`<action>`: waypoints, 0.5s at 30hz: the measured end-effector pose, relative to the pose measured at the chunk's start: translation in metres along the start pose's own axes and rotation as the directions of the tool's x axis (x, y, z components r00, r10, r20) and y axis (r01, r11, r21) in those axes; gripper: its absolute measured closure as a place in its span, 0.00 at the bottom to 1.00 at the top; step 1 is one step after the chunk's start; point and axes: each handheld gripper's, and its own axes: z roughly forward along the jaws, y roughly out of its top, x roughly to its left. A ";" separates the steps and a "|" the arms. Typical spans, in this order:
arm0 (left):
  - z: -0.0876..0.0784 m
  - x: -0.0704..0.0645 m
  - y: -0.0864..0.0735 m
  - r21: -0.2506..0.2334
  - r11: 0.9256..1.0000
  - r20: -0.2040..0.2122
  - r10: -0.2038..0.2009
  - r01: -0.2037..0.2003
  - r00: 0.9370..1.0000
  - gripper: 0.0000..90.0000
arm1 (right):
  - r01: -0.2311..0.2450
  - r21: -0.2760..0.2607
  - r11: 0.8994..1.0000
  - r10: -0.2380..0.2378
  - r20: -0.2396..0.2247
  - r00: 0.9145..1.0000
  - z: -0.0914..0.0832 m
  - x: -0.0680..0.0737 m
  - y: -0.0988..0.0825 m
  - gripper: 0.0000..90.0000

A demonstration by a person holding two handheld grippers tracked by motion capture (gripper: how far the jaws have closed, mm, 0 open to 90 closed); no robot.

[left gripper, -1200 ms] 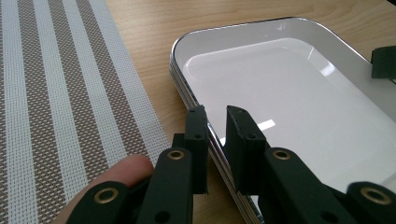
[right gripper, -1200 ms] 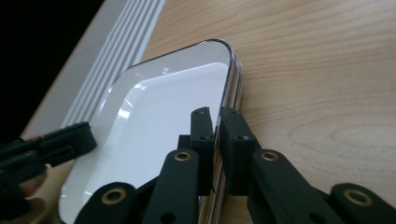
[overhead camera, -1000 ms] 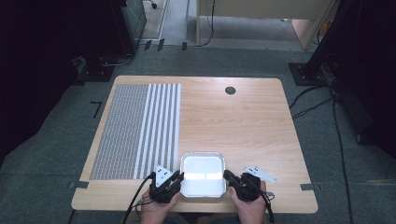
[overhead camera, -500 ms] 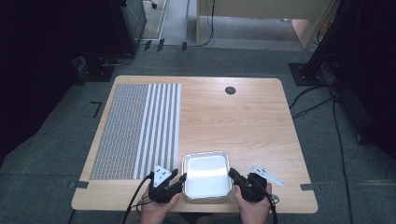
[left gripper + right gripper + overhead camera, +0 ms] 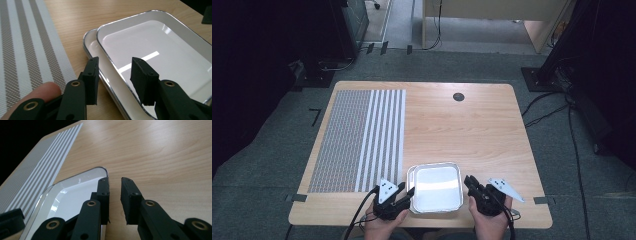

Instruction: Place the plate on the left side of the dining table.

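The trays (image 5: pixel 436 186) sat near the table's (image 5: pixel 472 130) six o'clock edge, with only a narrow strip of bare wood between them and that edge. From there toward twelve o'clock the wood lay open up to a small dark round port (image 5: pixel 458 96), and at nine o'clock a striped mat (image 5: pixel 362 140) covered the left part of the table, its edge just beside the trays. They were two shallow white rectangular trays with rounded corners and thin metallic rims, one nested in the other and shifted so the lower rim (image 5: pixel 87 46) showed past the upper one (image 5: pixel 150 42); the upper tray held nothing and caught a bright streak of light. The left gripper (image 5: pixel 404 192) stood at the stack's eight o'clock side, its jaws having just been opening, parted astride the rims without pressing on them. The right gripper (image 5: pixel 468 181) stood at the four o'clock side, jaws just having opened a narrow gap (image 5: pixel 115 195), bare wood between them, the tray rim just beside one jaw.
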 end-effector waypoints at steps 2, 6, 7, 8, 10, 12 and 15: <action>0.001 -0.003 -0.001 0.012 1.000 0.001 0.006 -0.006 1.000 0.65 | 0.004 0.007 1.000 -0.004 -0.005 1.000 0.000 -0.001 0.003 0.86; 0.004 -0.007 -0.002 0.025 1.000 -0.005 0.012 -0.012 1.000 0.66 | 0.029 0.049 0.998 -0.028 -0.023 0.999 0.008 -0.001 0.012 0.86; 0.004 -0.007 -0.002 0.026 1.000 -0.009 0.010 -0.010 1.000 0.66 | 0.028 0.064 0.998 -0.027 -0.024 0.999 0.010 -0.001 0.014 0.86; 0.004 -0.007 -0.002 0.028 1.000 -0.009 0.007 -0.007 1.000 0.66 | 0.035 0.071 0.997 -0.034 -0.022 0.999 0.014 -0.001 0.017 0.86; 0.003 -0.008 -0.002 0.030 1.000 -0.009 0.009 -0.009 1.000 0.66 | 0.054 0.100 0.994 -0.052 -0.021 0.998 0.021 0.002 0.019 0.86; 0.002 -0.010 -0.002 0.028 1.000 -0.005 0.014 -0.013 1.000 0.66 | 0.085 0.120 0.989 -0.085 -0.010 0.996 0.029 0.007 0.019 0.86; 0.002 -0.011 -0.003 0.028 0.999 -0.010 0.023 -0.023 1.000 0.66 | 0.104 0.126 0.987 -0.106 0.016 0.994 0.036 0.011 0.019 0.87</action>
